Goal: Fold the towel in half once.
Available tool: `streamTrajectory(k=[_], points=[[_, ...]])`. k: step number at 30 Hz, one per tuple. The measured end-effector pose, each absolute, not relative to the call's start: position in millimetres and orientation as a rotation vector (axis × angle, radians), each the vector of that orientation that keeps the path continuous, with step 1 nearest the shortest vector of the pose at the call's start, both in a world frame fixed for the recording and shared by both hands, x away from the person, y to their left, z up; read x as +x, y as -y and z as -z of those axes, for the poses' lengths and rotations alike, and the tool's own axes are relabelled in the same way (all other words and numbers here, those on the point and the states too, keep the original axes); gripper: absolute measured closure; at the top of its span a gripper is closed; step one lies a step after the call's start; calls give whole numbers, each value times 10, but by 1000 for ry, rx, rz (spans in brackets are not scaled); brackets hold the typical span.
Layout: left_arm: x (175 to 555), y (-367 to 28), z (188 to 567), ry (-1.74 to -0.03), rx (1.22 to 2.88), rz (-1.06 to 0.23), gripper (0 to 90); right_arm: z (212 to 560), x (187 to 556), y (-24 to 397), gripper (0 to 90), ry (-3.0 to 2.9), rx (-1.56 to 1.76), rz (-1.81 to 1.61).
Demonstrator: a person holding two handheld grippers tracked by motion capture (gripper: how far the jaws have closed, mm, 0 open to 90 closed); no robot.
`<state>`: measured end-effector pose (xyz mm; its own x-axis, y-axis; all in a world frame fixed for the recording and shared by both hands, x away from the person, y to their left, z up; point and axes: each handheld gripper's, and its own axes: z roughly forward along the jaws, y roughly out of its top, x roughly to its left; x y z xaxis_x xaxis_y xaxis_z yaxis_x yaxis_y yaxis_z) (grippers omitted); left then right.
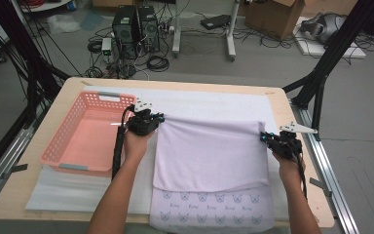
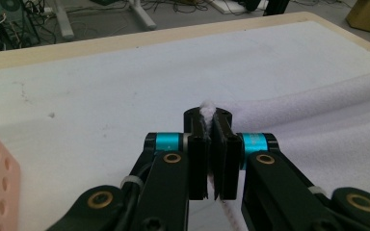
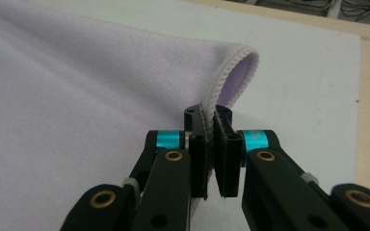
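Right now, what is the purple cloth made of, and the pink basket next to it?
The purple cloth looks like soft fleecy fabric, maybe microfibre: matte, fuzzy nap and a stitched hem where the right hand-held gripper pinches it. The pink basket seems to be moulded plastic: smooth, slightly glossy walls pierced with rows of even holes.

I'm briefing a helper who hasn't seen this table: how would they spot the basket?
Start at the wooden table and its white mat. The basket sits on the mat's left side, beside the lilac towel. It is the one rigid pink thing, with perforated walls and grey handles.
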<state>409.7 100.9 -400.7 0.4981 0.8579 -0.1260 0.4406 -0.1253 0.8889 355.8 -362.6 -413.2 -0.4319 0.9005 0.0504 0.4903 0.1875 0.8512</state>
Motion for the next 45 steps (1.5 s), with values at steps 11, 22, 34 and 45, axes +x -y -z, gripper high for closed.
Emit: streamTrajectory(k=[11,22,34,45], points=[[4211,-997,3988,-1105,1692,-497,744,4095,3791,3549,832,-1923,1360,-1140],[3744,-962,4174,-1081,1686,-404,434,4153,3634,3551,508,-2009,1463,-1165],[3136,-1031,4336,-1047,1714,-374,440,4277,2954,3598,554,-2149,1366,-1144],[2700,-1192,4485,-1066,1781,-306,441,4369,2418,3592,588,-2249,1290,-1055]])
